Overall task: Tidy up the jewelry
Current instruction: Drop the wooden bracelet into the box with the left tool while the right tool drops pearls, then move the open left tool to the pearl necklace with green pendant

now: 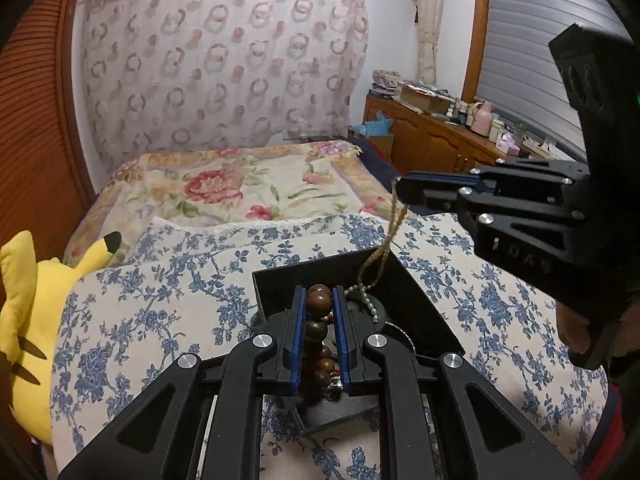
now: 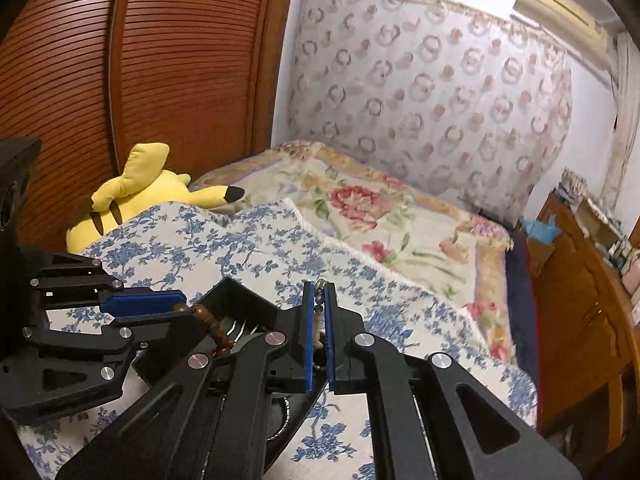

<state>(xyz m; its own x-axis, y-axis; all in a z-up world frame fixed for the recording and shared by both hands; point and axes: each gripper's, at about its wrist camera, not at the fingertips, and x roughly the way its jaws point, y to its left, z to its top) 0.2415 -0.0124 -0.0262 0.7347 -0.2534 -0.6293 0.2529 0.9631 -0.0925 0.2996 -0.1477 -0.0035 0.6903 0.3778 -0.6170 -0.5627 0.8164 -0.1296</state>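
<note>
Left wrist view: my left gripper [image 1: 319,300] pointed down over a black jewelry box [image 1: 404,300] that sat on a blue-flowered quilt [image 1: 168,312]. Its blue pads pinched a string of large brown wooden beads [image 1: 319,304], which hung down between the fingers toward the box. Inside the box, just right of the beads, lay a strand of small pale pearls [image 1: 368,300]. To the right, my right gripper [image 1: 400,188] reached in from the side, jaws pressed together on a thin tan cord necklace [image 1: 390,232] that trailed down into the box. A yellow plush toy [image 1: 28,320] lay at the near left, and a wooden dresser [image 1: 432,144] stood far right.

Right wrist view: my right gripper [image 2: 319,292] had its blue pads nearly touching, pinching the thin necklace [image 2: 319,312], whose small metal end poked out above the fingertips. On the left, my left gripper [image 2: 180,304] held the brown wooden beads [image 2: 208,320], which draped into the open black box [image 2: 240,300] on the quilt [image 2: 280,248]. The plush toy [image 2: 140,188] lay at the far left beside a slatted wooden door [image 2: 160,60].
</note>
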